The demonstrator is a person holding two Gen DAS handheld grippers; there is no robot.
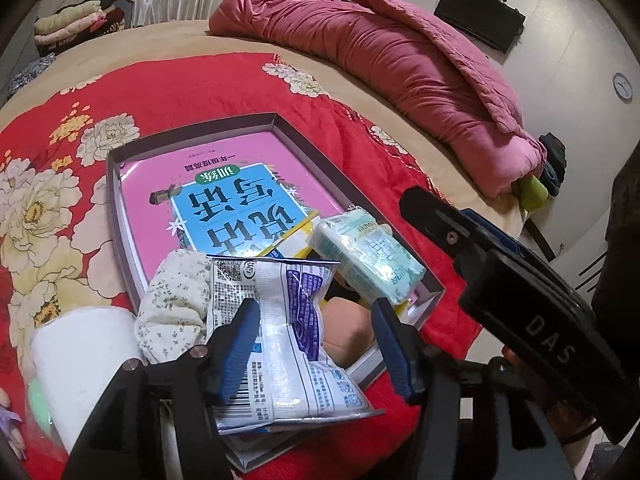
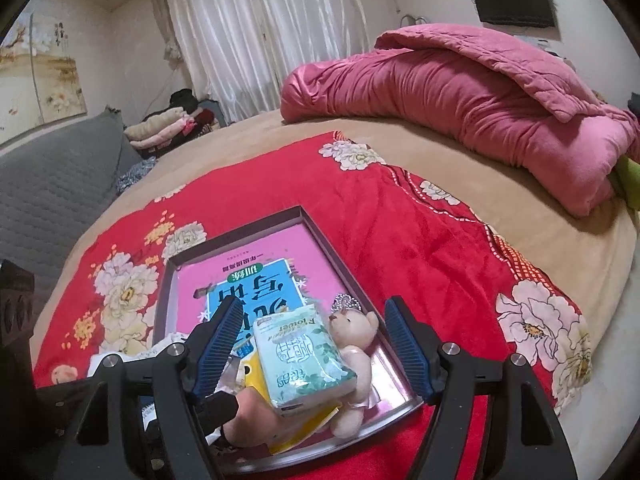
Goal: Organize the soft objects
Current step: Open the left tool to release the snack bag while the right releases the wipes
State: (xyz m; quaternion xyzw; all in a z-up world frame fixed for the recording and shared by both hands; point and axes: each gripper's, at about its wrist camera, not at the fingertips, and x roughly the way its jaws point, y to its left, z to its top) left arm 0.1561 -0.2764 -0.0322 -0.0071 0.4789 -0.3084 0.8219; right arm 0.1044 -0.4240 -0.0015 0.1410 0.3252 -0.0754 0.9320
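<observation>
A shallow grey box (image 1: 116,200) lies on the red floral blanket with a pink and blue book (image 1: 208,184) flat inside it. At its near end are piled a white and blue plastic packet (image 1: 280,320), a green tissue pack (image 1: 368,256), a yellow packet (image 1: 292,244), a floral cloth piece (image 1: 176,304) and a beige teddy bear (image 2: 352,344). My left gripper (image 1: 315,304) stands open over the plastic packet; its right finger is clear of it. My right gripper (image 2: 314,303) is open above the tissue pack (image 2: 304,356) and touches nothing. Its black body (image 1: 520,280) reaches in from the right in the left wrist view.
A white paper roll (image 1: 80,360) lies left of the box on the red blanket (image 2: 400,220). A pink quilt (image 2: 460,92) is heaped at the far side of the bed. Folded clothes (image 2: 164,128) sit at the back left, beside a grey padded surface (image 2: 52,184).
</observation>
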